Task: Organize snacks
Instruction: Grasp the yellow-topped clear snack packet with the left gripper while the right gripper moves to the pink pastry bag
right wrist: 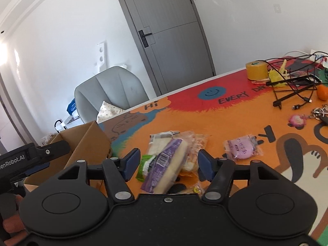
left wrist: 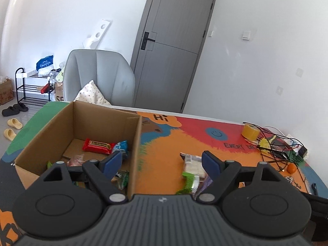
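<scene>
With the right claw [right wrist: 167, 161] spread around the purple-wrapped snack [right wrist: 164, 166] at lower centre of the frame, I'd close squarely across its middle (wrapper looks slippery), then carry it left to the cardboard box [right wrist: 86, 141], the left claw [left wrist: 161, 165] spread, empty.

Left wrist camera looked forward and slightly down over its fingers, cardboard box [left wrist: 82, 135] close at 10 o'clock, right wrist camera likewise angled, tilted, snack pile [right wrist: 172, 155] near at 12 o'clock, both sharing tabletop [left wrist: 164, 143], grey door [right wrist: 170, 34], armchair [left wrist: 98, 75].
</scene>
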